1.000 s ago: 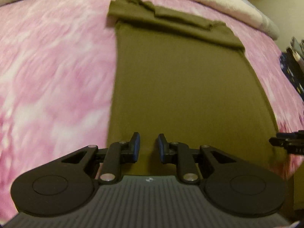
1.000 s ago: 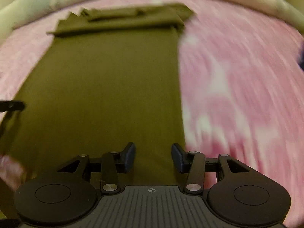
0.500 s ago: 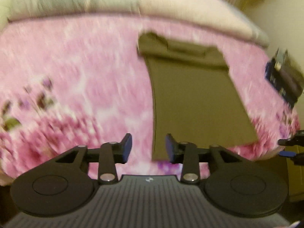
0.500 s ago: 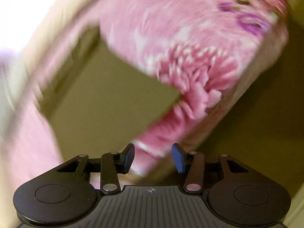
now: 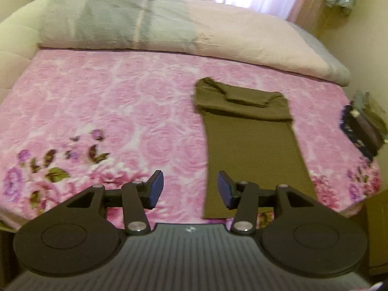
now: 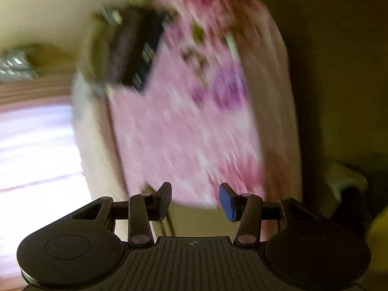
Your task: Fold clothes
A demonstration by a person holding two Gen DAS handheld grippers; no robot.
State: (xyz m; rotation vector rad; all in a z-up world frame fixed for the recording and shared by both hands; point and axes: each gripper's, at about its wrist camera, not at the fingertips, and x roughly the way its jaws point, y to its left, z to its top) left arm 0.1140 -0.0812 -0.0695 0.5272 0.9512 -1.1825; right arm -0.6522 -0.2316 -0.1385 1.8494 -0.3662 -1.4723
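Left tool (image 5: 187, 189), right tool (image 6: 195, 201) agape, empty; olive garment (image 5: 252, 143) flat; right view blurred.

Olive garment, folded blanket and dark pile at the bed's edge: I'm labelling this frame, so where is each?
olive garment (image 5: 252, 150), left wrist view, middle of its flat panel.
folded blanket (image 5: 169, 31), left wrist view, its grey band.
dark pile (image 5: 363, 131), left wrist view, its top surface.
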